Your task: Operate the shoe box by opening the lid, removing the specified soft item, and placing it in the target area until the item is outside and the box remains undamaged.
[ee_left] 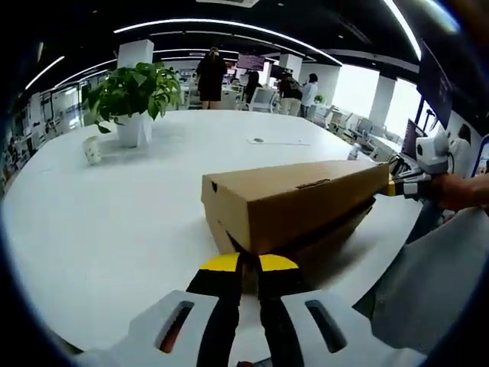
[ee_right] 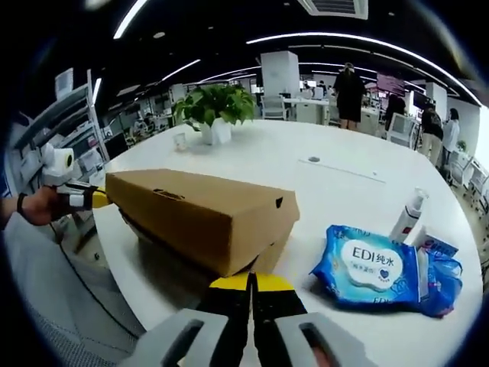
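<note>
A brown cardboard shoe box [ee_left: 294, 200] lies on the white table [ee_left: 114, 222], its lid raised a little off the base, with a dark gap showing underneath. My left gripper [ee_left: 249, 264] is at the lid's near end, yellow tips pressed together on its lower edge. In the right gripper view the same box [ee_right: 199, 214] runs away to the left. My right gripper [ee_right: 250, 283] is shut on the lid edge at this end. Each gripper also shows at the far end in the other's view, the right gripper [ee_left: 397, 186] and the left gripper [ee_right: 90, 199], held in a hand.
A blue pack of wet wipes [ee_right: 374, 267] lies right of the box, with a small white bottle [ee_right: 409, 214] behind it. A potted plant [ee_left: 134, 92] and a small cup [ee_left: 92, 149] stand further back. A sheet of paper [ee_left: 279, 141] lies mid-table. People stand far behind.
</note>
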### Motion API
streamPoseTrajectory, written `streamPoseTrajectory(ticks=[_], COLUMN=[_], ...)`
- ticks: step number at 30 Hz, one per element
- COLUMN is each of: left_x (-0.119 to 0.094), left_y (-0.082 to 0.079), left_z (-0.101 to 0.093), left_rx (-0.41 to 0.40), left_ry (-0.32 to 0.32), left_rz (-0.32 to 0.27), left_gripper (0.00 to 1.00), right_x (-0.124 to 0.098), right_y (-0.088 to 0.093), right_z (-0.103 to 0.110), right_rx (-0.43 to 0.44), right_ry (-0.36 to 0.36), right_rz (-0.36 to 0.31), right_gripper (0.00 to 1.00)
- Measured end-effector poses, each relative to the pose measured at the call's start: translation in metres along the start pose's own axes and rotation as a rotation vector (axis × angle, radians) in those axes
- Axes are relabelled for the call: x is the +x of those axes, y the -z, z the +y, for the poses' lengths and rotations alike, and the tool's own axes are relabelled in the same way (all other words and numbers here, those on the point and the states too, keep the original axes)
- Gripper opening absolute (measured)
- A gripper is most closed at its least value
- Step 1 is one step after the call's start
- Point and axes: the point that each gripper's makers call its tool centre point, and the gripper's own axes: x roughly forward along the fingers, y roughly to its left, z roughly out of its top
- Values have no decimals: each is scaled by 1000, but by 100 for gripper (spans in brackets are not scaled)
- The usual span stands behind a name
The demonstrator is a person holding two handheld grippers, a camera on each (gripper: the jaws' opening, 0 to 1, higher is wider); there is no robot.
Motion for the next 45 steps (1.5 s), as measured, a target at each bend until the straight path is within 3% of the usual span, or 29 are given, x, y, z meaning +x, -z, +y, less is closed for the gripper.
streamPoseTrajectory(ticks=[12,22,29,32,36,40,45], left_x=[-1,0,-9,-12,-12,-2,9], left_y=[16,25,10,-4,-14,-15,1], left_z=[2,6,15,16,18,13,7], left_rx=[-26,-56,-178,-251,-270,-255,-244], left_ry=[-2,-18,-33,-12,-6,9,25], left_rz=[21,37,-31,-82,-95,-69,13], left_gripper=[4,3,5,9,13,15,17], right_x=[5,5,-7,-12,-10,-2,6], right_y=[20,18,8,-1,-10,-12,-4], right_z=[-2,-9,-20,-23,-18,-1,12], right_rx=[20,44,129,177,290,341,343], right_ry=[9,16,19,16,-23,-87,-110], right_rz=[55,53,1,-34,-64,-65,-29], right_gripper=[0,0,0,4,12,23,22])
